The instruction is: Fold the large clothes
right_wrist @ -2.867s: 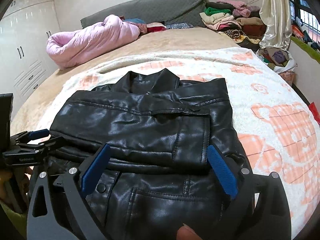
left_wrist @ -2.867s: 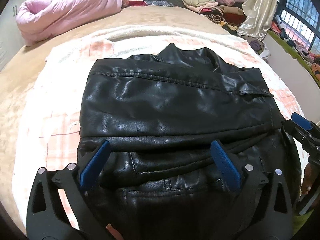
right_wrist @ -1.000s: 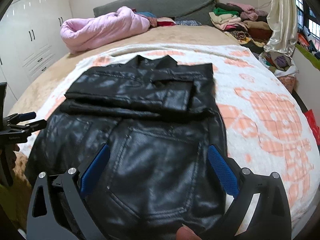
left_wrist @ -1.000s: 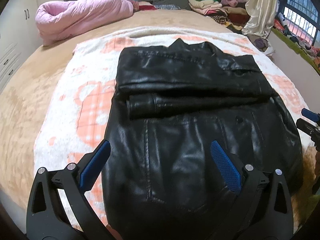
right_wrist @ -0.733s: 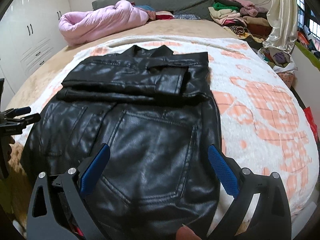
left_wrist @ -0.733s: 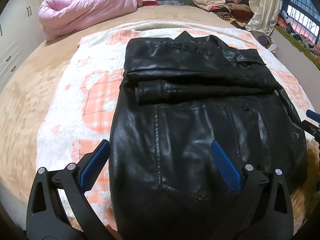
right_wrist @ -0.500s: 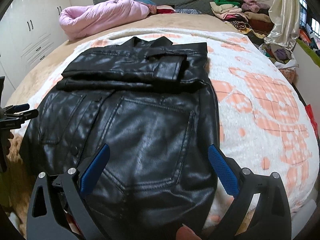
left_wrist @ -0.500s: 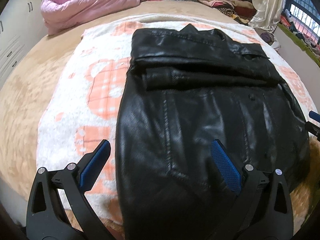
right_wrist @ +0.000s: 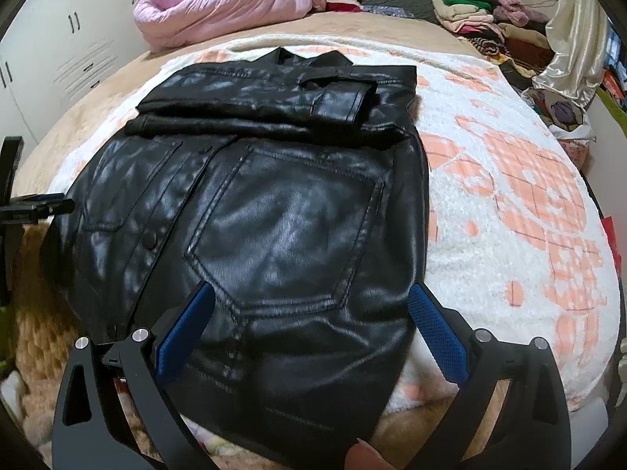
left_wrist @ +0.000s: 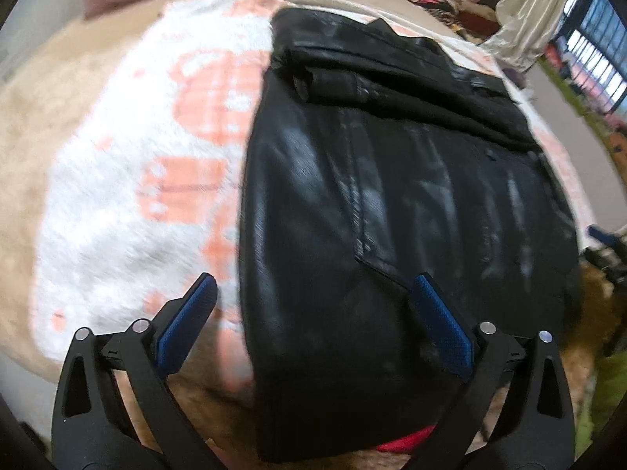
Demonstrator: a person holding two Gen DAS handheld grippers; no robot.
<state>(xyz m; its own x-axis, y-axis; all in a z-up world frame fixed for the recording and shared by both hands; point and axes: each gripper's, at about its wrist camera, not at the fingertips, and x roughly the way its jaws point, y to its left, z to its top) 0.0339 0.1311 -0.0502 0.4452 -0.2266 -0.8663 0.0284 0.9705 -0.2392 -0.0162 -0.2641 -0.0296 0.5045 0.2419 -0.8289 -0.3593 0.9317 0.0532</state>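
The black, glossy leather jacket (right_wrist: 274,211) lies on the white-and-orange fleece blanket (right_wrist: 509,203) on the bed, sleeves folded across its far part, hem hanging off the near edge. It looks heavy, stiff-creased and slick — I'd grip the thick near hem corners. Left claw (left_wrist: 313,325), jaws just narrowing slightly, and right claw (right_wrist: 311,331) are both spread, holding nothing.

Both grippers (left_wrist: 311,323) (right_wrist: 313,323) downward, fingers (right_wrist: 184,333) apart
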